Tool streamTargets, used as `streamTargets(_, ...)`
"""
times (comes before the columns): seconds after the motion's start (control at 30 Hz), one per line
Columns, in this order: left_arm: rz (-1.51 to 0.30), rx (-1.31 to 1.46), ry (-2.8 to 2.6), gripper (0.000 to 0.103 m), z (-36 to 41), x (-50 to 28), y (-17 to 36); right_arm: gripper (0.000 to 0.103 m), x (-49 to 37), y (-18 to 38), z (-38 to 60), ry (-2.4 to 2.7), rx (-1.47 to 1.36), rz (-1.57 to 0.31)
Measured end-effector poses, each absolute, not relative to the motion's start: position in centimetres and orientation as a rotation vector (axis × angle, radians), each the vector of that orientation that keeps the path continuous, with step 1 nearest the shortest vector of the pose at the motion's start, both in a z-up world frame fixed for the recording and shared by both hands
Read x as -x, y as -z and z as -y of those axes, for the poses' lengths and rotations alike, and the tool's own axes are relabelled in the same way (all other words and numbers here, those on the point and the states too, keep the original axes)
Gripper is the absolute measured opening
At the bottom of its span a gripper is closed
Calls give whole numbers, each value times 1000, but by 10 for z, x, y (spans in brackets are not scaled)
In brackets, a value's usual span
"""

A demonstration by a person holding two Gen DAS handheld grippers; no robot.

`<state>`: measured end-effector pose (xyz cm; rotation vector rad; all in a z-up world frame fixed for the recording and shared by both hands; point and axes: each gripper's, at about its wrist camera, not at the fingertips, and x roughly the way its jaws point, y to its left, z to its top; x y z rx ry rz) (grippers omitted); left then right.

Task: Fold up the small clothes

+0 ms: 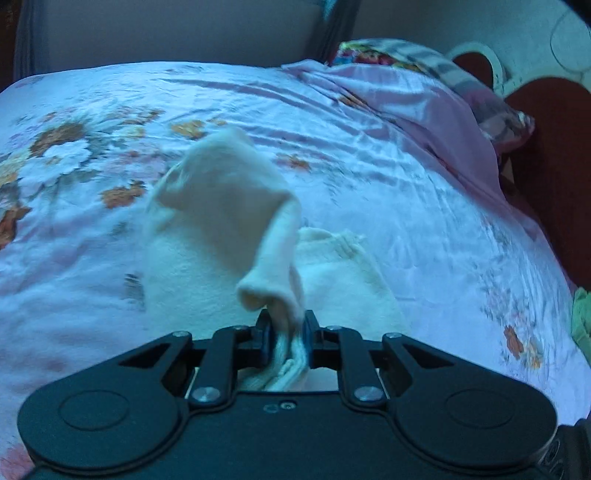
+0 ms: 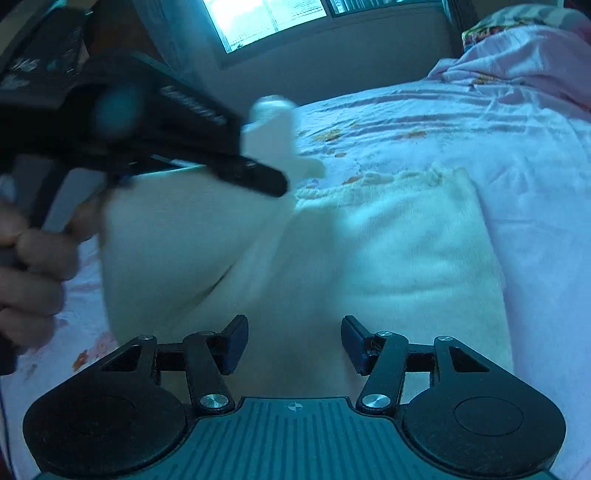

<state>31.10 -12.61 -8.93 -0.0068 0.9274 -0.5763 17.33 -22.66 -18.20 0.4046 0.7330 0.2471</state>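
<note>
A small cream-white garment (image 1: 343, 266) lies on the floral bedsheet (image 1: 110, 110). My left gripper (image 1: 287, 321) is shut on a bunched edge of it, and the lifted part (image 1: 229, 192) hangs up and to the left, blurred. In the right wrist view the garment (image 2: 406, 258) is spread flat at the right, with its raised part (image 2: 166, 240) draped under the left gripper (image 2: 273, 184), which a hand (image 2: 29, 266) holds. My right gripper (image 2: 293, 343) stands open just above the cloth, with nothing pressed between its pads.
The pink floral sheet (image 2: 480, 122) covers the bed. A pile of pink and checked bedding (image 1: 436, 92) lies at the far right by a dark red headboard (image 1: 546, 147). A green cloth (image 1: 581, 317) peeks in at the right edge. A window (image 2: 273, 18) is behind the bed.
</note>
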Motion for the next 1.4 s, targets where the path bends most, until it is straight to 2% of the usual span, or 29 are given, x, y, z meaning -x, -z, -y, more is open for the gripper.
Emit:
streamTargets(0.13, -1097, -61, 659, 17, 186, -300, 120, 55, -149, 188, 256, -278, -551, -724)
streamTargets(0.2, -1140, -9, 694, 24, 188, -296, 120, 55, -144, 194, 270, -301, -636, -722)
streamTargets(0.27, -1096, 27, 729, 28, 175, -289, 102, 55, -141, 197, 279, -331, -709, -714)
streamTargets(0.33, -1035, 29, 704, 36, 160, -285, 81, 55, -142, 198, 282, -352, -745, -711)
streamTargets(0.4, -985, 20, 637, 53, 136, -286, 68, 55, -146, 198, 280, -367, -783, -706)
streamTargets(0.47, -922, -39, 534, 59, 115, -286, 63, 55, -152, 197, 279, -384, -824, -701)
streamTargets(0.63, -933, -21, 351, 57, 51, -287, 93, 56, -171, 203, 281, -384, -975, -717)
streamTargets(0.67, -943, -10, 327, 57, 44, -285, 102, 58, -172, 203, 283, -378, -999, -720)
streamTargets(0.7, -956, 0, 322, 57, 39, -284, 111, 67, -173, 203, 284, -373, -1012, -720)
streamTargets(0.73, -956, -1, 335, 56, 35, -280, 118, 69, -172, 202, 286, -368, -1014, -717)
streamTargets(0.87, -926, -53, 387, 50, 49, -259, 131, 69, -176, 199, 288, -323, -971, -743)
streamTargets(0.9, -928, -43, 391, 48, 50, -256, 132, 66, -171, 197, 291, -287, -935, -760)
streamTargets(0.93, -930, -35, 398, 47, 50, -251, 136, 57, -172, 198, 289, -266, -914, -767)
streamTargets(0.97, -920, -45, 399, 47, 50, -247, 138, 31, -175, 198, 287, -243, -892, -783)
streamTargets(1.0, -899, -68, 397, 47, 49, -242, 138, 11, -178, 198, 285, -213, -865, -806)
streamTargets(1.13, -840, -41, 355, 47, 26, -227, 125, 10, -177, 193, 283, -214, -822, -796)
streamTargets(1.33, -760, -278, 442, 49, 41, -188, 130, 8, -155, 150, 278, -161, -704, -601)
streamTargets(1.4, -773, -264, 452, 49, 47, -187, 134, 8, -144, 150, 272, -115, -623, -610)
